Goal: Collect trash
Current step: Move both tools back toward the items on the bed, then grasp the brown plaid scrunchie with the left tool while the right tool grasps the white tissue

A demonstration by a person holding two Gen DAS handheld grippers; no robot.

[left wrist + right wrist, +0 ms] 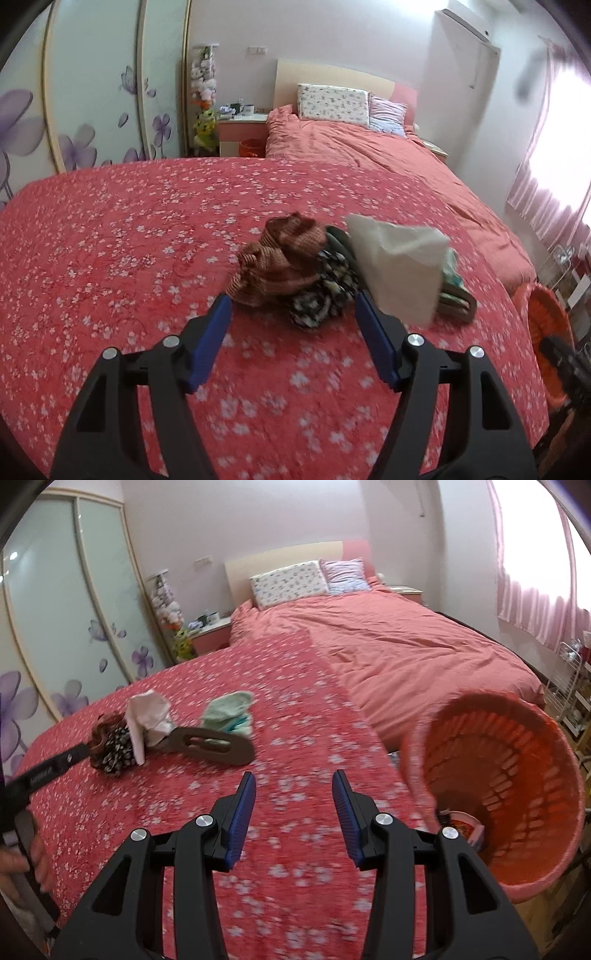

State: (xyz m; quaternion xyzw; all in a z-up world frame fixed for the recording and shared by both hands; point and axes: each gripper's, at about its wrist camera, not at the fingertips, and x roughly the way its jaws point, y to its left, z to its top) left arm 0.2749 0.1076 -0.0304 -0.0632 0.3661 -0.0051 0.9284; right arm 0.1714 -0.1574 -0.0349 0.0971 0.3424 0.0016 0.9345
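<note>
Left gripper point(291, 314) jaws apart, nothing between the pads; white tissue point(397, 266) hangs off the outer side of its right finger point(373, 332), whether stuck there or just in front, cannot tell. Right view shows the same tissue point(147, 716) at the tip of the left gripper, over the cloth pile. Right gripper point(293, 808) jaws apart, empty, over the floral bedspread point(184, 812). Pile on the bedspread: brown knit cloth point(280, 258), black-white patterned cloth point(325, 295), brown flat thing with a slot point(210, 746), mint-green cloth point(231, 712) just behind it. Orange basket point(517, 775) at the bed's right edge, close to the right gripper, tilted toward the camera, some items at its bottom. A hand point(18, 860) shows at lower left of the right view.
</note>
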